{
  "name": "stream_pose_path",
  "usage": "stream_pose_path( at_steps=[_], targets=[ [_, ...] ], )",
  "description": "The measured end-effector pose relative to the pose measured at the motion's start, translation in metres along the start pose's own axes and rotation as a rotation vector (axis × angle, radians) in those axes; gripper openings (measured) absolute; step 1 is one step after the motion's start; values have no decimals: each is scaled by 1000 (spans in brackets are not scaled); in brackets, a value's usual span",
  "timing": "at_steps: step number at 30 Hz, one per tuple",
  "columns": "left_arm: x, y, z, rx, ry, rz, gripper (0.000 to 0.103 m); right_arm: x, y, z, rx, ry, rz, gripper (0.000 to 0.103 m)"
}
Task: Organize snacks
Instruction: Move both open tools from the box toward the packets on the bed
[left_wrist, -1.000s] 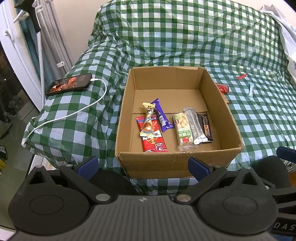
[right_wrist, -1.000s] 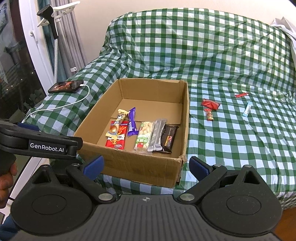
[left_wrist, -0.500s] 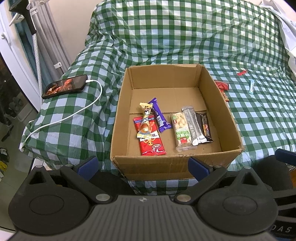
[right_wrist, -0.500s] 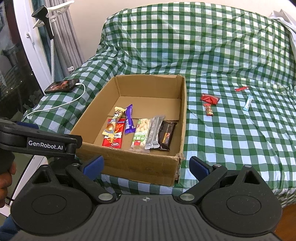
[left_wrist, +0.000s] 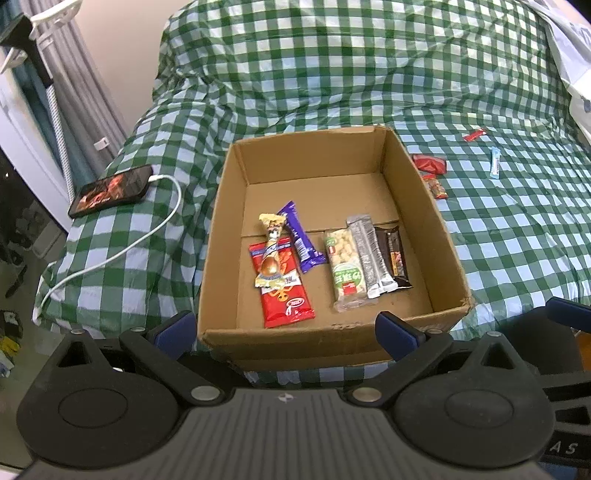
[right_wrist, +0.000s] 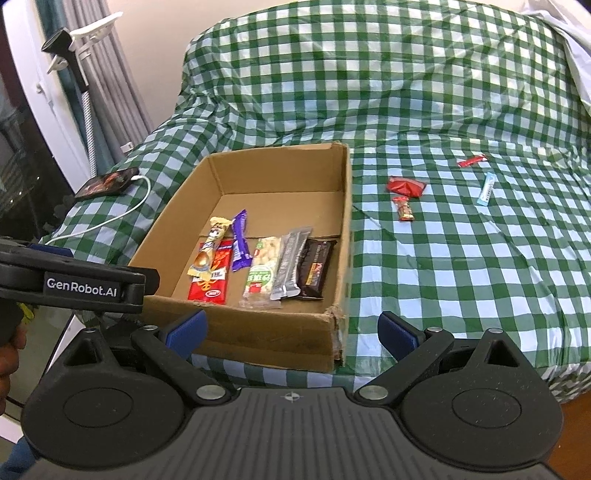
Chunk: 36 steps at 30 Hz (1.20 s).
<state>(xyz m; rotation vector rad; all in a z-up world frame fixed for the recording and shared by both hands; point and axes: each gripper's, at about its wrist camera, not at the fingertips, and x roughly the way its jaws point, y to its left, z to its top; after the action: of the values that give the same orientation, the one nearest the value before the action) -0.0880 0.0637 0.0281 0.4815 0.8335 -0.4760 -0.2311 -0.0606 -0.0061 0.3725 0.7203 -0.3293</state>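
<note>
An open cardboard box (left_wrist: 424, 206) (right_wrist: 343, 236) sits on a green checked bed cover. Inside lie several snacks: a red wafer pack (left_wrist: 282, 284) (right_wrist: 210, 275), a gold bar (left_wrist: 271, 251), a purple bar (left_wrist: 301, 236) (right_wrist: 240, 243), a green nut bar (left_wrist: 345, 269) (right_wrist: 262, 271), a silver bar (left_wrist: 369, 254) and a dark bar (left_wrist: 393, 256) (right_wrist: 316, 267). Right of the box lie a red pouch (right_wrist: 406, 185), a small red bar (right_wrist: 404, 208), a blue stick (right_wrist: 485, 188) and a red stick (right_wrist: 471, 160). My left gripper (left_wrist: 286, 328) and right gripper (right_wrist: 291, 328) are open and empty before the box's near wall.
A phone (left_wrist: 110, 190) (right_wrist: 107, 182) on a white charging cable (left_wrist: 140, 236) lies on the cover left of the box. A curtain and a clamp stand (right_wrist: 74, 66) are at the far left. White cloth (left_wrist: 569, 55) lies at the far right. The bed edge drops off just below the box.
Both grippers have risen and tipped a little, so I look down into the box more steeply. No snack has moved and both grippers stay open.
</note>
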Motion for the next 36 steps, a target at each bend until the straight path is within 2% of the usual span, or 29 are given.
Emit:
stream_pose_path(
  at_steps=[10, 22, 30, 36],
  targets=[
    [3, -32, 23, 48, -5, -31, 103, -2, -37, 11, 69, -13, -33, 98],
    [19, -96, 61, 135, 12, -109, 103, 6, -107, 20, 183, -16, -120, 98],
    [45, -153, 108, 168, 31, -187, 103, 15, -174, 29, 244, -39, -235, 98],
    [86, -203, 155, 181, 62, -228, 103, 30, -233, 44, 291, -66, -316, 98]
  ],
)
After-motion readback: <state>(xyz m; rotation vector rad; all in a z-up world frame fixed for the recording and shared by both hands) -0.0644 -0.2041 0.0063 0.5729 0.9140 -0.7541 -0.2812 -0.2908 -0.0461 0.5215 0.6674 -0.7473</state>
